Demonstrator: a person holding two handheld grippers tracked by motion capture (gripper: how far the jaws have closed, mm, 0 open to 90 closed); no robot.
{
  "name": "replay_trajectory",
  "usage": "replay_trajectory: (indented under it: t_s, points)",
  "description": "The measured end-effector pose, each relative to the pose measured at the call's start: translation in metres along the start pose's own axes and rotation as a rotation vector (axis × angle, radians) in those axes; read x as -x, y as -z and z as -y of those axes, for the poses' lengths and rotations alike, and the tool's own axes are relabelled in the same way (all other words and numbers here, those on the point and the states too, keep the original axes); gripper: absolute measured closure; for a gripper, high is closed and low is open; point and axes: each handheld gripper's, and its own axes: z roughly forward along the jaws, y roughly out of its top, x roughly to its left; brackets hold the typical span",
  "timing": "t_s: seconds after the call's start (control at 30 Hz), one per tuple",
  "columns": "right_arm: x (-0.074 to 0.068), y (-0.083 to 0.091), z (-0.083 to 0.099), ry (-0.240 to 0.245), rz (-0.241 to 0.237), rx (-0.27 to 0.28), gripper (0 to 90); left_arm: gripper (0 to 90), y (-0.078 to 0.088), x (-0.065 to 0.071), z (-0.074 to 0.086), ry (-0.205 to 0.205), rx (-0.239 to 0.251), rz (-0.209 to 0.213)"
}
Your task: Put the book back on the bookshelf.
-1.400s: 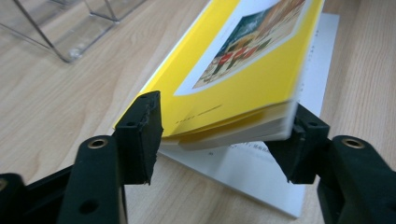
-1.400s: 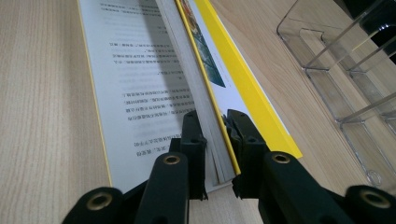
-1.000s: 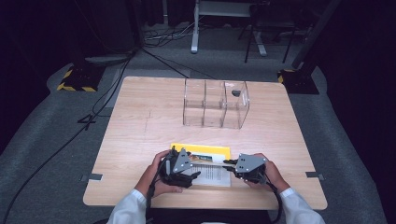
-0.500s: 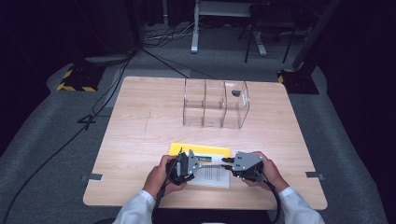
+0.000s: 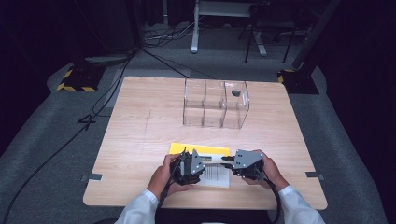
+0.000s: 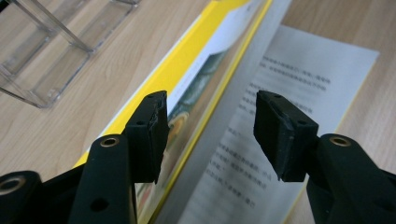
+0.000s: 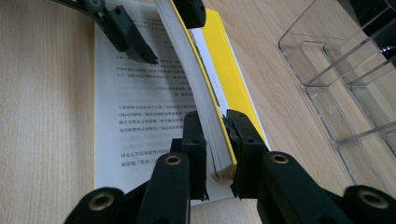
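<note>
A yellow-covered book [image 5: 201, 149] lies open near the table's front edge, a white printed page [image 6: 289, 93] flat on the wood. My right gripper [image 7: 217, 135] is shut on a thick block of pages [image 7: 196, 84] with the yellow cover, holding it on edge above the flat page. My left gripper [image 6: 210, 121] straddles the same raised block farther along; its jaws have just been opening and its pads [image 6: 280, 130] stand clear of the paper. In the high view the left gripper [image 5: 205, 161] and right gripper [image 5: 226, 160] point at each other over the book.
A clear three-compartment organizer [image 5: 215, 105] stands past the book toward the table's far side, with a small dark object [image 5: 236, 93] in its right compartment. Bare wood [image 5: 140, 140] stretches to the left of the book. Cables cross the floor beyond the table.
Both hands stay at the book. The left gripper sits slightly farther right, closer to the right one, than a second ago.
</note>
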Motion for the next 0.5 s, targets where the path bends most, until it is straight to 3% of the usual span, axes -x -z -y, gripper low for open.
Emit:
replay_trajectory:
  t_s: [0.1,0.13,0.27,0.33,0.4,0.5]
  points:
    - [0.0,0.001,0.0,-0.004,-0.002,0.008,79.5,55.7,-0.002,0.0,-0.003,-0.01,-0.009,-0.006]
    - [-0.001,0.001,0.0,-0.001,0.0,0.006,79.4,62.9,-0.002,0.0,-0.002,-0.014,-0.006,-0.01]
    - [-0.001,0.001,0.0,-0.018,0.0,0.023,75.0,71.0,-0.002,-0.002,0.001,-0.03,0.002,0.02]
    - [0.002,0.003,0.001,-0.055,-0.005,0.058,68.7,73.2,-0.002,-0.003,0.003,-0.03,0.02,0.027]
    - [0.007,0.007,0.004,-0.093,0.01,0.075,54.9,75.0,-0.001,-0.006,0.006,-0.012,0.044,0.034]
    - [0.018,0.009,0.015,-0.156,0.019,0.059,46.2,76.2,0.005,-0.015,0.01,0.033,0.096,0.06]
